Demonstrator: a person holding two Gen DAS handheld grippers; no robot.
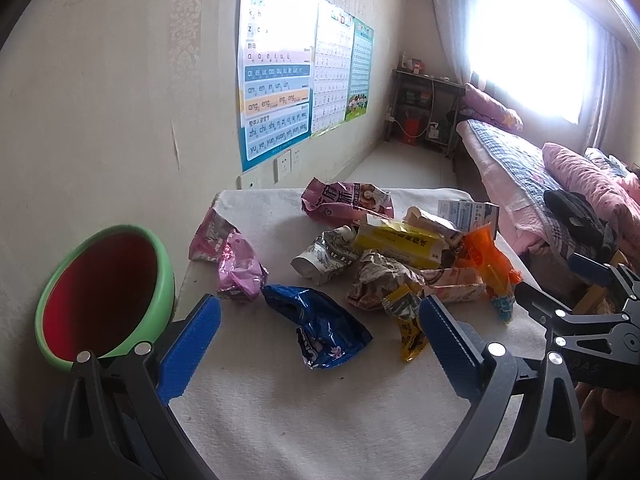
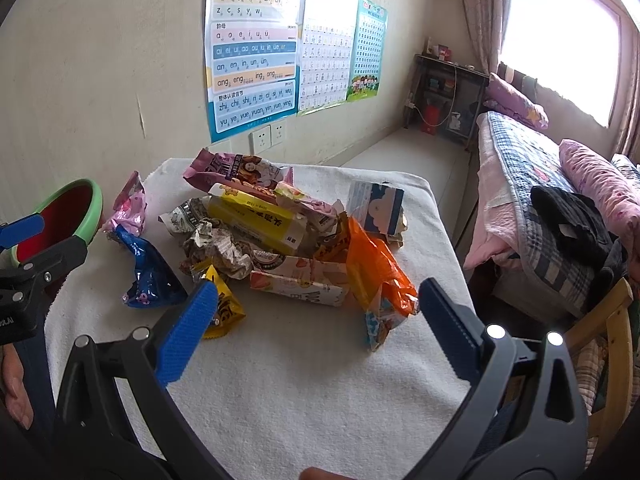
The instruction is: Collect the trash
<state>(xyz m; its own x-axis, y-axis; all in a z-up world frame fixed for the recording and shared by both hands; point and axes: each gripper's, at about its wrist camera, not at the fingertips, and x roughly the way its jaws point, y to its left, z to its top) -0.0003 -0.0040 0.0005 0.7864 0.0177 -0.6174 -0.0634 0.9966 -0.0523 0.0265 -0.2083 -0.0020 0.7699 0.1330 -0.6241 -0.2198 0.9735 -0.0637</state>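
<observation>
- Holding my left gripper (image 1: 320, 336) wide apart over the blue wrapper (image 1: 320, 326), nearest the green bin (image 1: 160, 280), so it goes first.
- My right gripper (image 2: 316, 320) also gapes, empty, short of the wrapper pile (image 2: 280, 236) on the white cloth (image 2: 320, 392).

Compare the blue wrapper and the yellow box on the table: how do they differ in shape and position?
The blue wrapper is crumpled, shiny foil; the yellow box is stiff cardboard with straight edges. The blue wrapper lies alone directly on the white cloth, while the yellow box rests on top of the pile, tilted. Both are empty packaging, and neither claw holds them.
</observation>
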